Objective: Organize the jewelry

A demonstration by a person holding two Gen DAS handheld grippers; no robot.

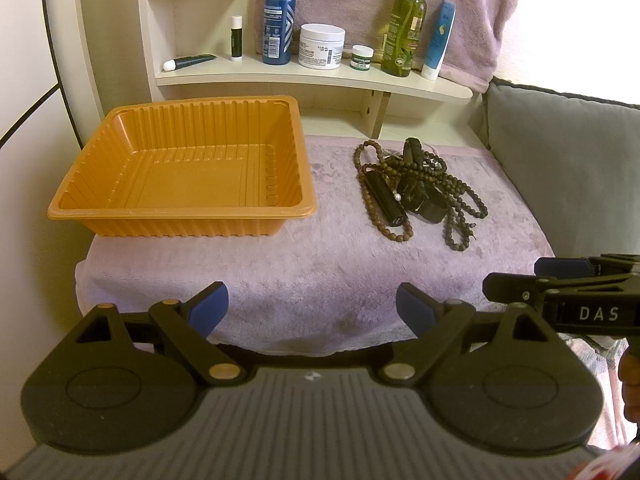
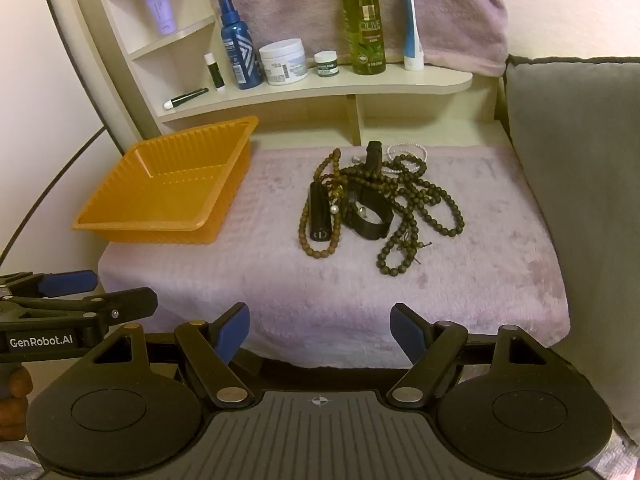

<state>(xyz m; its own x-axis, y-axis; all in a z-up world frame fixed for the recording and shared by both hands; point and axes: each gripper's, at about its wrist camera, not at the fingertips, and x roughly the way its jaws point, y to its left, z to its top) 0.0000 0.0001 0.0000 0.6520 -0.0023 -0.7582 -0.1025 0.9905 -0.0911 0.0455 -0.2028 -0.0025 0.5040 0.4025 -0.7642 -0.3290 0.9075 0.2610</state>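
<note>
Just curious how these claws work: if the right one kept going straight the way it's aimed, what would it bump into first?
Probably the bare purple towel, short of the jewelry pile; the right gripper is open and empty, though depth is hard to judge.

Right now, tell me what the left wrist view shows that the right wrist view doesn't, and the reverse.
Left wrist only: the open left hand-held gripper close up, and the whole floor of the orange tray, empty.
Right wrist only: the open right hand-held gripper close up, and a lilac tube shown whole.
Both: tray, tangled bead strings on the towel, and shelf bottles.
</note>
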